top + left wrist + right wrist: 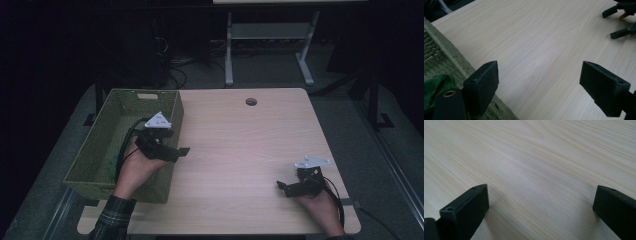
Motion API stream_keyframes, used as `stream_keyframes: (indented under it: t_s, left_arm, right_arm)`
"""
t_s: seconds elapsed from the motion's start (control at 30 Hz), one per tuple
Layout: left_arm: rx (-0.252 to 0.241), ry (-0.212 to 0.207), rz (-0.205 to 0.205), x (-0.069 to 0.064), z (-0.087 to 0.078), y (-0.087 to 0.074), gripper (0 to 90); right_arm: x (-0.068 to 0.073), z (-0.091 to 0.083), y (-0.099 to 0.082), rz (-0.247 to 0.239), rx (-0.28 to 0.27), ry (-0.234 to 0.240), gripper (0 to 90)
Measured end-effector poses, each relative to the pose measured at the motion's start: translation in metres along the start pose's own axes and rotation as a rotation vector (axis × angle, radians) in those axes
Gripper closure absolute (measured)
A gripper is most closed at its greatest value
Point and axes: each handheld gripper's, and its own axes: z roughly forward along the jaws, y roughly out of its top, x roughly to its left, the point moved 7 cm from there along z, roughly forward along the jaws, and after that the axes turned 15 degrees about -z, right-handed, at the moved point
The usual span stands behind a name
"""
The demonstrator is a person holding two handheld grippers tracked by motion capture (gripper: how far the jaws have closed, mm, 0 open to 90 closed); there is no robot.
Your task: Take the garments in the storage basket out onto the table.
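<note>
A green woven basket (102,187) stands on the left part of a light wooden table (240,145). My left gripper (176,144) hovers over the basket's right wall, open and empty, jaws aimed right across the table. In the left gripper view its jaws (539,72) stand wide apart over the basket rim (449,53) and bare wood, and a green cloth (434,87) lies inside the basket. My right gripper (287,182) rests low at the table's front right, aimed left. Its jaws (541,191) are open over bare wood, holding nothing. The left gripper view also catches the right gripper (608,25) far off.
A round cable hole (251,101) sits near the table's far edge. Beyond the table stand the white legs of another desk (229,50) and loose cables on a dark floor. The table's front edge runs close to both hands.
</note>
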Motion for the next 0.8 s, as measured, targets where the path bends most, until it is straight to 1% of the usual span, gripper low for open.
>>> stream_keyframes:
  t_s: [0.1, 0.13, 0.2, 0.3, 0.4, 0.43, 0.5, 0.53, 0.57, 0.6, 0.63, 0.67, 0.7, 0.8]
  left_arm:
    - [-0.007, 0.007, -0.007, 0.003, -0.002, 0.000, 15.1]
    - [-0.011, 0.015, -0.013, 0.007, -0.005, -0.001, 15.1]
    - [-0.009, 0.018, -0.010, 0.009, -0.006, -0.002, 15.1]
    - [-0.012, 0.032, -0.022, 0.017, -0.011, -0.004, 15.1]
    - [-0.015, 0.040, -0.034, 0.021, -0.014, -0.006, 15.1]
    - [-0.009, 0.045, -0.028, 0.023, -0.016, -0.007, 15.1]
    - [-0.010, 0.052, -0.033, 0.025, -0.017, -0.008, 15.1]
    - [-0.012, 0.059, -0.039, 0.030, -0.020, -0.010, 15.1]
    - [-0.012, 0.059, -0.039, 0.030, -0.020, -0.010, 15.2]
    - [-0.013, 0.068, -0.036, 0.035, -0.024, -0.011, 17.5]
    - [-0.013, 0.068, -0.036, 0.035, -0.024, -0.011, 19.4]
    - [-0.013, 0.071, -0.049, 0.039, -0.027, -0.014, 20.6]
    - [-0.013, 0.071, -0.049, 0.039, -0.027, -0.014, 20.8]
    - [-0.017, 0.086, -0.052, 0.046, -0.032, -0.016, 21.8]
  right_arm:
    - [0.000, 0.000, 0.000, 0.000, 0.000, 0.000, 0.0]
    - [0.000, 0.000, 0.000, -0.001, 0.000, 0.000, 0.0]
    - [0.000, 0.000, 0.000, 0.000, 0.000, 0.000, 0.0]
    - [0.000, 0.000, 0.000, -0.001, 0.000, 0.000, 0.0]
    - [0.000, 0.000, 0.000, -0.001, 0.000, 0.000, 0.0]
    - [0.000, 0.000, 0.000, -0.001, 0.001, 0.000, 0.0]
    - [0.000, 0.000, 0.000, -0.001, 0.000, 0.000, 0.0]
    - [0.000, 0.000, 0.000, 0.000, 0.000, 0.000, 0.0]
    - [0.000, 0.000, 0.000, 0.000, 0.000, 0.000, 0.0]
    - [0.000, 0.000, 0.000, -0.001, 0.001, 0.000, 0.0]
    - [0.000, 0.000, 0.000, -0.001, 0.001, 0.000, 0.0]
    - [0.000, 0.000, 0.000, 0.001, 0.000, 0.000, 0.0]
    - [0.000, 0.000, 0.000, 0.001, 0.000, 0.000, 0.0]
    - [0.000, 0.000, 0.000, -0.001, 0.001, 0.000, 0.0]
